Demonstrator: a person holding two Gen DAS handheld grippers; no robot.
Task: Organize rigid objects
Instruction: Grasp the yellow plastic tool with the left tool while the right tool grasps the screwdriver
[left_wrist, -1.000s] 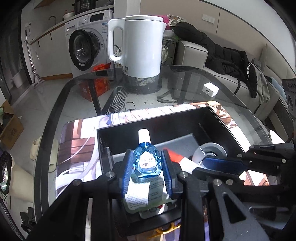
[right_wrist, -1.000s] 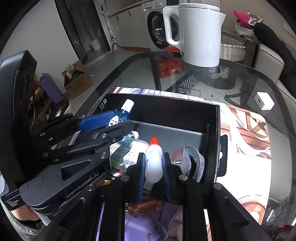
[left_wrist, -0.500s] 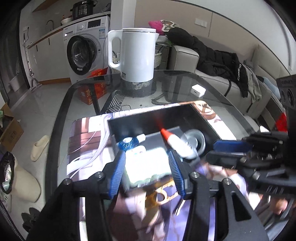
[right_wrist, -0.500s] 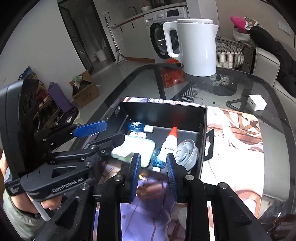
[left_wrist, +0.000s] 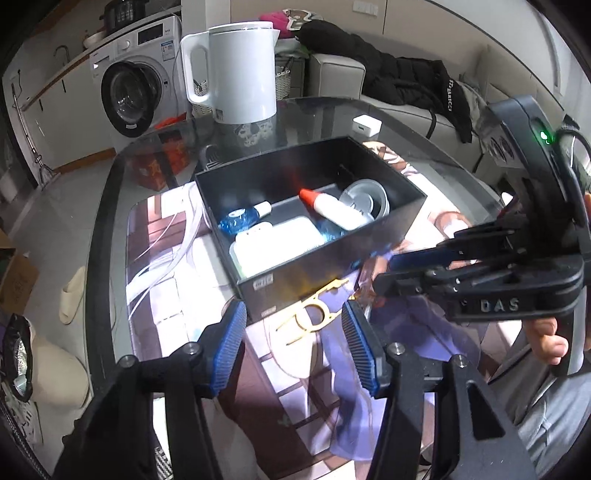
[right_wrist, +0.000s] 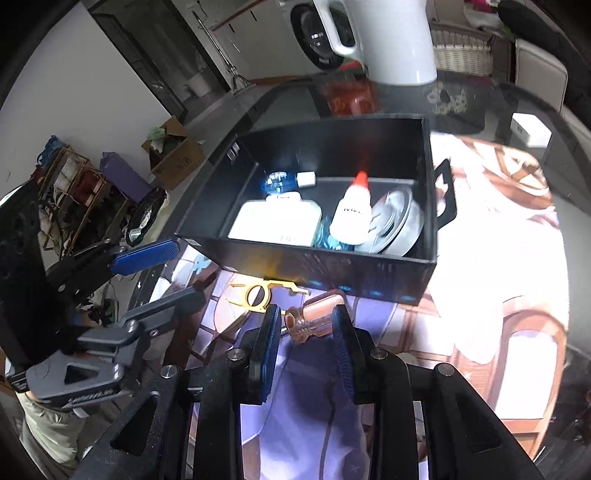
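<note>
A black box (left_wrist: 332, 266) stands on a printed mat. It holds a blue drop bottle (left_wrist: 236, 221), a white red-capped glue bottle (left_wrist: 336, 212), a silver tin (left_wrist: 365, 199) and a white flat pack (left_wrist: 277, 243). On the mat in front of the box lies a gold tool (left_wrist: 310, 314). My left gripper (left_wrist: 295, 343) hovers just short of it, jaws opening, nothing gripped. In the right wrist view a small amber glass bottle (right_wrist: 314, 317) lies on its side between the tips of my right gripper (right_wrist: 304, 332), which stands open around it. The gold tool (right_wrist: 258, 295) lies just to its left.
A white kettle (left_wrist: 236, 74) and a white charger cube (left_wrist: 365, 125) stand on the glass table behind the box. The table's dark rim (left_wrist: 107, 206) curves along the left. A sofa with a black coat (left_wrist: 406, 81) lies beyond. A hand (left_wrist: 546, 336) holds the right gripper.
The left gripper let go of the blue drop bottle and the right let go of the glue bottle, both into the box. Both opened and drew back to the mat before the box.
</note>
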